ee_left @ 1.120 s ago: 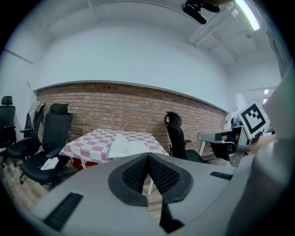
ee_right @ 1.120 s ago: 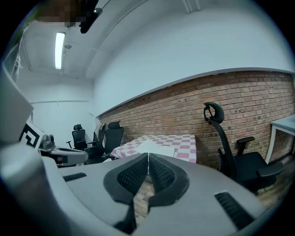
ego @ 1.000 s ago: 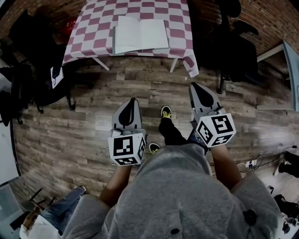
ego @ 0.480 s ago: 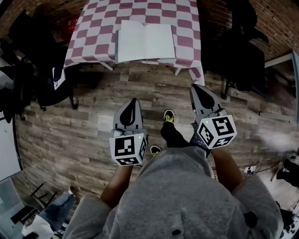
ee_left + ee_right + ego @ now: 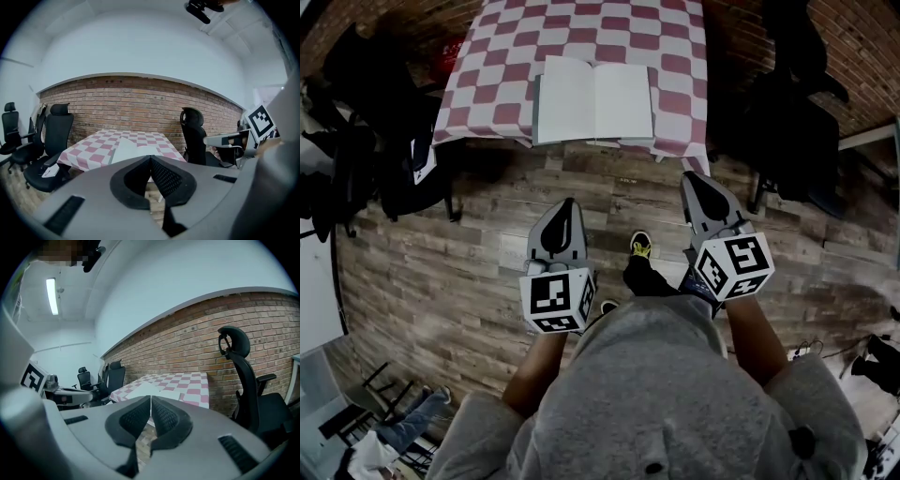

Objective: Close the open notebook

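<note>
The open notebook lies flat, white pages up, near the front edge of the red-and-white checkered table. My left gripper and right gripper are both shut and hold nothing. They hover over the wooden floor, well short of the table. In the left gripper view the notebook shows just beyond the closed left gripper. In the right gripper view the notebook sits past the closed right gripper on the table.
Black office chairs stand left of the table and right of it. Another chair is close on the right, before a brick wall. The person's shoes are on the wood floor.
The table and notebook have come lower and closer in the head view as the person steps toward them. Both grippers keep their shut pose in front of the body.
</note>
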